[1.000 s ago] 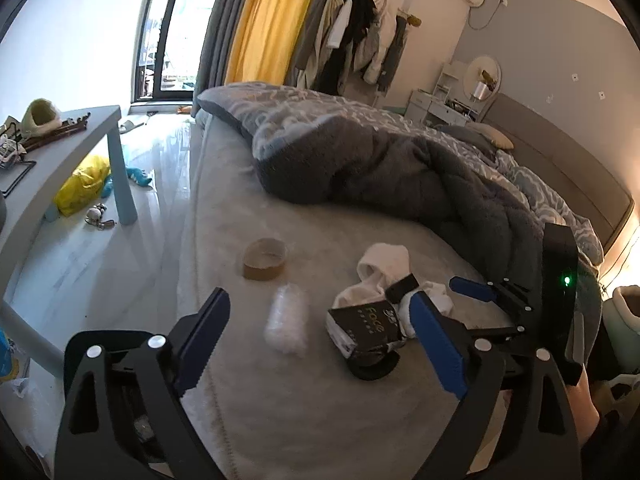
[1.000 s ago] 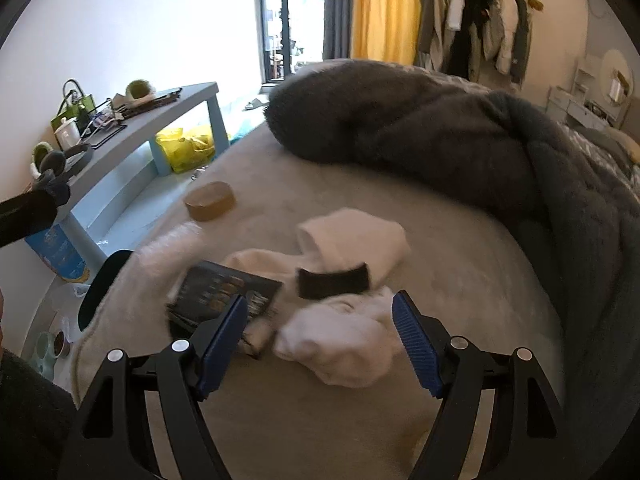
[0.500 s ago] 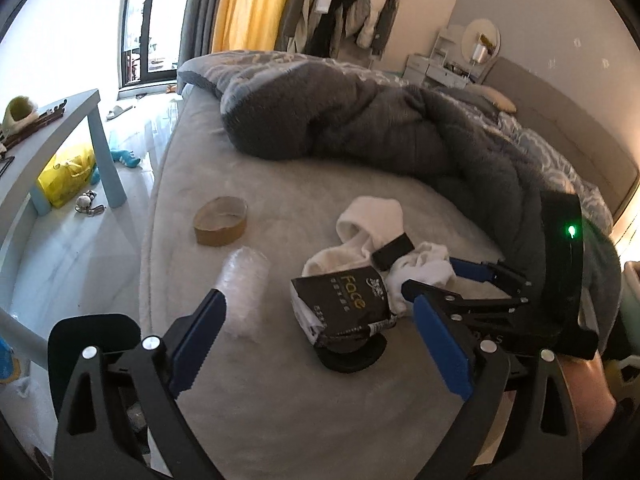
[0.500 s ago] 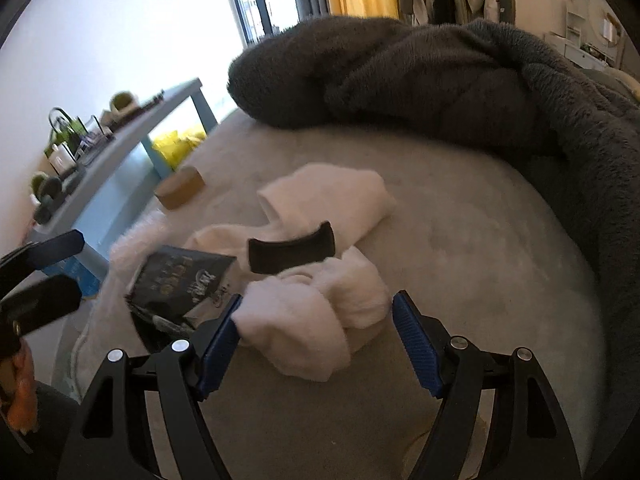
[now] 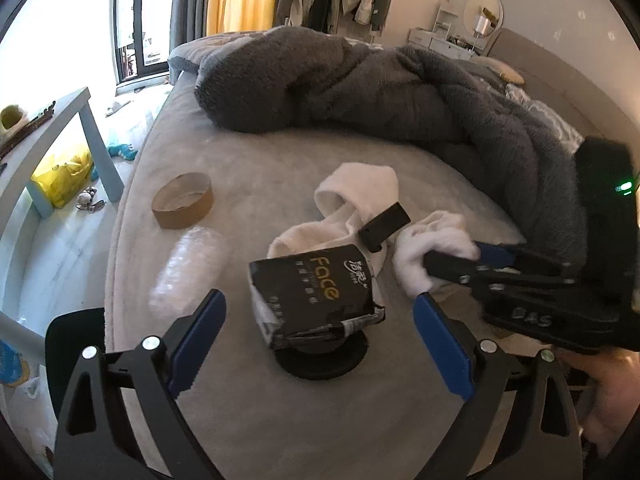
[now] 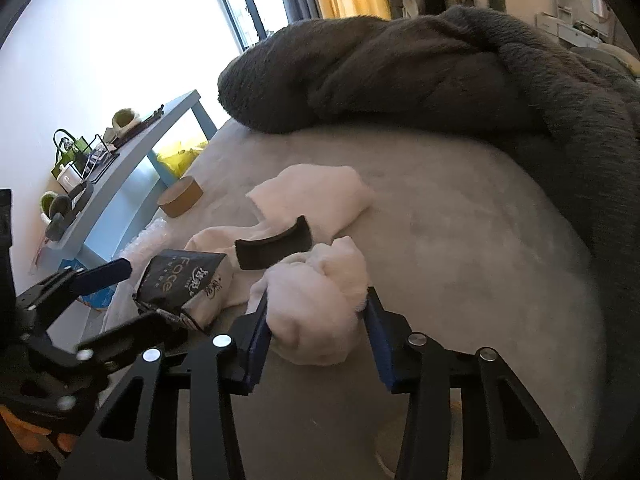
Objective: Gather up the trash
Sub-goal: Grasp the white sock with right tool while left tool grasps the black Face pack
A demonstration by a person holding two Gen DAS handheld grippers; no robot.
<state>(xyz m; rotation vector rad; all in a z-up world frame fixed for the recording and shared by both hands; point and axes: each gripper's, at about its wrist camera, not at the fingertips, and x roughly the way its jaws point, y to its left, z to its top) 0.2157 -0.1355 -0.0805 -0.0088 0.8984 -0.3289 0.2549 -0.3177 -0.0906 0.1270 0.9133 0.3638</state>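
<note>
On the grey bed, a black "Face" tissue pack lies on a black round lid, just ahead of my open, empty left gripper. My right gripper is shut on a crumpled white sock; it shows from the side in the left wrist view. A second white sock and a curved black piece lie beyond. A cardboard tape roll and a clear plastic wrap lie to the left.
A heaped dark grey blanket covers the far and right side of the bed. A blue side table with clutter stands left of the bed, with a yellow bag under it. The bed's edge runs along the left.
The right gripper moved forward and closed on the crumpled white sock. The left gripper moved closer to the tissue pack and stayed open.
</note>
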